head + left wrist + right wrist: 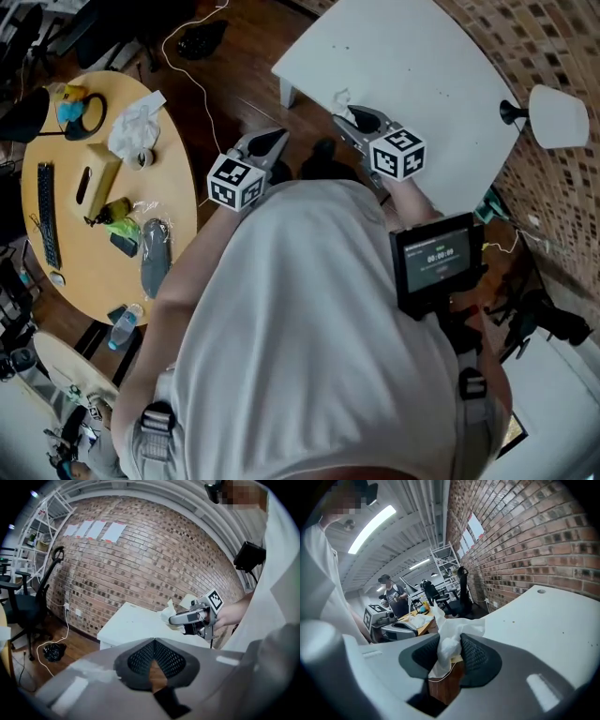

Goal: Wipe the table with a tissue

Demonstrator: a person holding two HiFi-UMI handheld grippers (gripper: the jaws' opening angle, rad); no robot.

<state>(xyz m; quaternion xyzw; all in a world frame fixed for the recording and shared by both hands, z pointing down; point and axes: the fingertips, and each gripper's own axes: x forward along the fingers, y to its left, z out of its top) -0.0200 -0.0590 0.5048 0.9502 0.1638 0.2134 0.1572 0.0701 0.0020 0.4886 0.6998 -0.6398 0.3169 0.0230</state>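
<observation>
Head view, left to right: the left gripper point(270, 142) is held over the wooden floor point(234, 84), just short of the white table point(422, 66). Its own view shows the jaws closed tip to tip with nothing between them.

Beside it, the right gripper point(357, 118) sits at the near edge of the white table. Its jaws are clamped on the tissue point(451, 629), which fills the gap between the pads. The tissue is therefore in the right claw, well apart from the left one, and over the table's near edge. Contact with the tabletop cannot be confirmed.

Condition of the tissue: white, thin and crumpled. It is pinched at the middle, a twisted plume stands up above the pads, and a loose end hangs below them.

Containers: one clear plastic bottle point(123, 328) lies at the near rim of the round wooden table point(94, 281) on the far left. Its contents cannot be made out. That table also carries a keyboard point(47, 214) and a wad of white paper point(136, 127). The white table is bare apart from a few small specks, and a brick wall point(525, 47) runs behind it.
</observation>
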